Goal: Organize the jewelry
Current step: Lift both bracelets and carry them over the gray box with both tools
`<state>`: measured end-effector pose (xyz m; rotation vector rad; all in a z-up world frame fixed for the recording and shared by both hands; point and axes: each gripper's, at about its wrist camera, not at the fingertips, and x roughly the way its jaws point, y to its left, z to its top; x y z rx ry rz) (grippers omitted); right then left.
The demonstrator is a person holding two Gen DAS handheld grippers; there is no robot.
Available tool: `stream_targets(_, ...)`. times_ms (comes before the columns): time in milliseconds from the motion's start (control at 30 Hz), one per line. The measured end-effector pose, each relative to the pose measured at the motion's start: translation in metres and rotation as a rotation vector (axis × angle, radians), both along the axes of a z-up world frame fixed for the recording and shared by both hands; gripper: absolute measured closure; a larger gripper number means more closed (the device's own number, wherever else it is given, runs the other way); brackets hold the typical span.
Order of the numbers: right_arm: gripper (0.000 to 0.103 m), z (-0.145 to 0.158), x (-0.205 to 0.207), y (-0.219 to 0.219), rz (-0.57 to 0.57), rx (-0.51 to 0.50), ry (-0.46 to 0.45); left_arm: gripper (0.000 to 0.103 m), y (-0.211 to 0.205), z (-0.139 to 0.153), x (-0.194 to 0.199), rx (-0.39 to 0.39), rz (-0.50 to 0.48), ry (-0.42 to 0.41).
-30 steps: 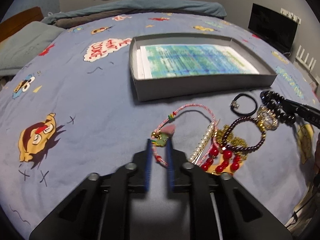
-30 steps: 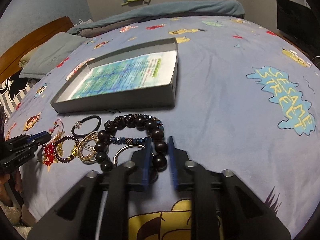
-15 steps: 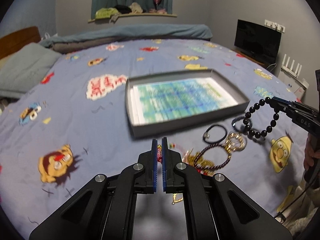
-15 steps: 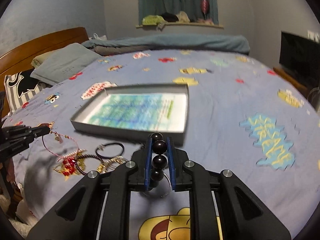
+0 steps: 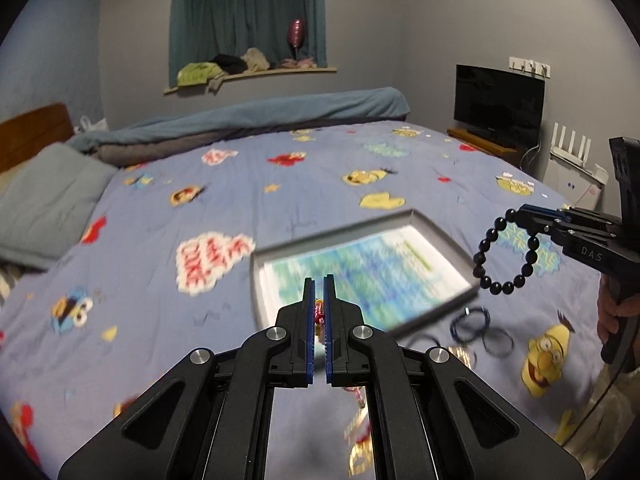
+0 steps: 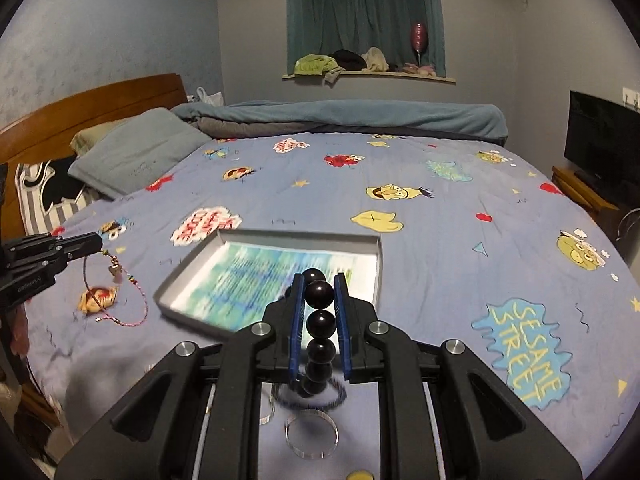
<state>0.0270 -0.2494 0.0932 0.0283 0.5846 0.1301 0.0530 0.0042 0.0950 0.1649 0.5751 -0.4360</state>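
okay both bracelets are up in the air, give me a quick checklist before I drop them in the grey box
1. left gripper shut on the pink cord bracelet: ok.
2. right gripper shut on the black bead bracelet: ok.
3. Both bracelets lifted off the bedspread, hanging free: ok.
4. grey box open, only a printed sheet inside: ok.
5. Either bracelet above the box: cannot tell; the views are blurred.
6. Cord bracelet free of the jewelry left on the bed: ok.
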Motion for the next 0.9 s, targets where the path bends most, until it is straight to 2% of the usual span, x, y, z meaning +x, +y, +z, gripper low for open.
stream_targets(167, 0.088, -0.005, 0.041, -0.001, -0.027, -0.011, 0.012, 0.098, -0.021, -0.007, 0.054, 0.030, 0.008, 0.021)
stream_targets(367, 0.088, -0.022, 0.094, 0.001, -0.016, 0.045, 0.032, 0.098, -0.037, -0.033, 0.116, 0.062, 0.045, 0.095)
stream_targets(533, 0.088, -0.050, 0.132, 0.006, 0.014, 0.109, 0.086, 0.098, -0.041, -0.064, 0.155, 0.029, 0.068, 0.185)
stream_targets(700, 0.088, -0.079, 0.153, -0.003, -0.056, 0.086, 0.170, 0.098, -0.036, -0.091, 0.173, 0.059, 0.119, 0.218)
stream_targets(900, 0.088, -0.091, 0.158, -0.003, -0.089, 0.019, 0.201, 0.098, -0.035, -0.107, 0.179, 0.102, 0.133, 0.237)
